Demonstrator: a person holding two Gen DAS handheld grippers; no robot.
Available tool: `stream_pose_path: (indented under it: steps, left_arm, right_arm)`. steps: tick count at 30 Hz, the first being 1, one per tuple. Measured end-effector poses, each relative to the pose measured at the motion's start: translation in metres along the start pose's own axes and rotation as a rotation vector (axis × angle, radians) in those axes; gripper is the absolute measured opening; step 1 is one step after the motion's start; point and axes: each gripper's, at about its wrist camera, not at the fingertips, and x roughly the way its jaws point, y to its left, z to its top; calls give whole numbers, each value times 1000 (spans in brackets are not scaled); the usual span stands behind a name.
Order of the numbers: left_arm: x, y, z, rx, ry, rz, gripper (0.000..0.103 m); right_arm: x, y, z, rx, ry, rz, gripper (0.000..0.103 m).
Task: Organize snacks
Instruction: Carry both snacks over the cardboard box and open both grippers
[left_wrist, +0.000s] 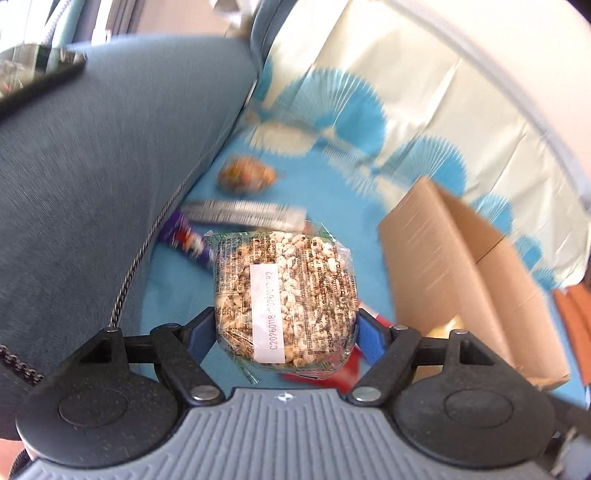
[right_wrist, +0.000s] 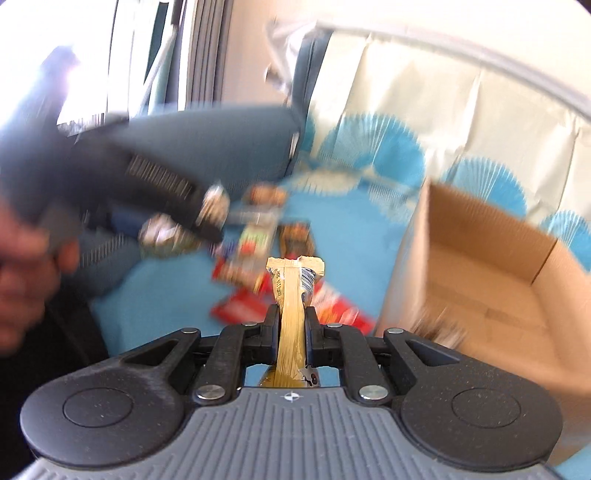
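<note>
Both tongs are loaded, so the sorting looks to be in its middle stretch. The left tongs (left_wrist: 284, 328) stand wide and pinch a clear pack of puffed-grain cakes (left_wrist: 282, 299) by its two sides, held above the blue patterned cloth (left_wrist: 332, 192). The right tongs (right_wrist: 291, 328) are pressed nearly together on a thin gold-wrapped bar (right_wrist: 293, 295), which sticks out ahead of them.

The cardboard box (right_wrist: 491, 266) lies ahead and to the right of both tongs. Neither snack has reached it yet. Several wrappers remain loose on the cloth: a red packet (right_wrist: 240, 306) just beyond the right tongs, and a purple wrapper (left_wrist: 184, 236), a silver bar (left_wrist: 243, 214) and a round brownish snack (left_wrist: 245, 177) beyond the left tongs.

Only the right wrist view looks into the box; the part of its floor that shows seems bare, though blur hides its near corner. It also catches the left tool and the hand (right_wrist: 33, 258) gripping it, off to the left. The left wrist view alone gives the cake pack's label sharply.
</note>
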Motion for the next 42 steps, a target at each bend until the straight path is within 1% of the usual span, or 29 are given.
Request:
stream_pose_path:
  steps: [2, 5, 8, 10, 13, 16, 18, 21, 24, 28, 30, 32, 34, 38, 42]
  left_arm:
    - [-5, -2, -1, 1, -34, -5, 82]
    - [-5, -6, 0, 14, -48, 4, 82]
    - [-9, -14, -1, 41, -92, 8, 82]
    - [-12, -19, -4, 75, -121, 11, 82]
    - [-15, -28, -9, 140, -160, 17, 82]
    - [-17, -37, -14, 192, -195, 20, 82]
    - [-16, -41, -17, 219, -216, 21, 82]
    - [-17, -51, -21, 271, -237, 55, 82]
    - [-18, -60, -24, 305, -228, 61, 82]
    - [-14, -71, -26, 335, -175, 86, 82]
    - [-13, -78, -25, 326, -138, 72, 82]
    - [-13, -89, -23, 340, -123, 64, 82]
    - [-13, -104, -21, 367, -133, 45, 82]
    - [-11, -138, -13, 388, -165, -35, 82]
    - [4, -170, -3, 406, -182, -103, 82]
  right_arm:
    - [-11, -14, 16, 14, -49, -1, 13]
    - [-23, -43, 39, 34, -119, -10, 13]
    - [-26, -74, 57, 58, -167, -22, 13]
    - [-23, -93, 62, 78, -195, -42, 13]
    - [-19, -121, 56, 167, -215, -79, 13]
    - [-14, -138, 41, 255, -185, -113, 13]
    - [-9, -143, 38, 269, -180, -136, 13]
    - [-7, -145, 40, 244, -203, -145, 13]
    - [-5, -153, 38, 246, -194, -160, 13]
    - [-10, -176, 34, 314, -201, -170, 13]
    - [-13, -189, 32, 353, -204, -181, 13]
    - [-14, -201, 28, 393, -201, -198, 13]
    - [-15, -212, 24, 428, -193, -224, 13]
    - [-18, -229, 18, 494, -185, -264, 13]
    - [-19, -239, 13, 543, -173, -297, 13]
